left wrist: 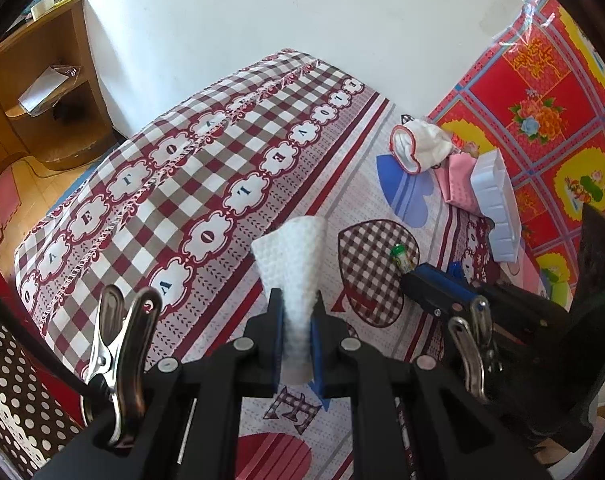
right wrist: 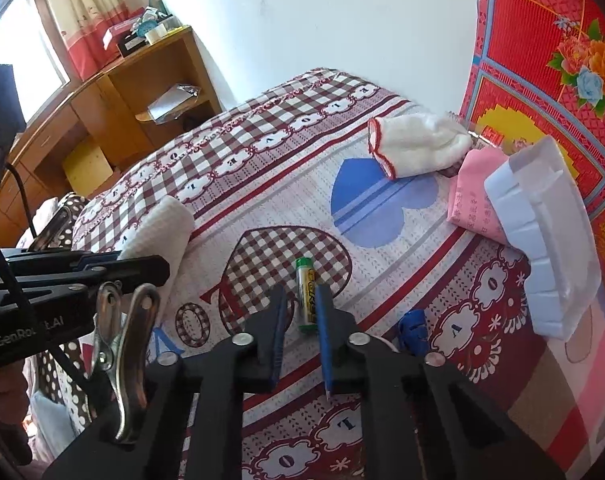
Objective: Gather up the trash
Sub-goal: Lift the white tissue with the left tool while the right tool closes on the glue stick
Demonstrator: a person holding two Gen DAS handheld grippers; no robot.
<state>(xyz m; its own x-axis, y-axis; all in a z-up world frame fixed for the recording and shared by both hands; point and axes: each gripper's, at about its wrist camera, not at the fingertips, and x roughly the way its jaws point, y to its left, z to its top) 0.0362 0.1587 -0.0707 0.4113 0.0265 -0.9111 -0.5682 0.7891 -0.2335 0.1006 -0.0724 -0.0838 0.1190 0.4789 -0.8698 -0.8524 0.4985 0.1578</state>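
The left gripper (left wrist: 298,328) is clamped tight on a white paper towel (left wrist: 292,256), its blue pads squeezing the sheet into a narrow waist while the free end fans out above the fingertips. In the right wrist view that same towel (right wrist: 160,228) shows as a pale bulge sticking out past the left gripper's black fingers at the left edge.

Over to the right gripper (right wrist: 300,312): its jaws are drawn in narrow around a small green-and-yellow battery (right wrist: 307,294) lying on the bedsheet (right wrist: 262,208), right on a checked heart print. The battery sits between the blue pads (right wrist: 322,320), its green cap poking out past the fingertips. The right-hand pad looks to be against its side, while a thin strip of sheet shows between the battery and the left-hand pad, so whether it is really pinched cannot be told. From the left wrist camera the right gripper (left wrist: 412,274) reaches in from the right, with the battery's green end (left wrist: 400,254) just at its tip.

Just beside the right gripper's fingers, a crumpled blue scrap (right wrist: 412,330) lies on the sheet. Farther back, near the red floral cover (right wrist: 542,60), sit a white cloth with red trim (right wrist: 414,142), a folded pink paper (right wrist: 472,194) and a white foam tray (right wrist: 550,240) that overlaps the pink paper.
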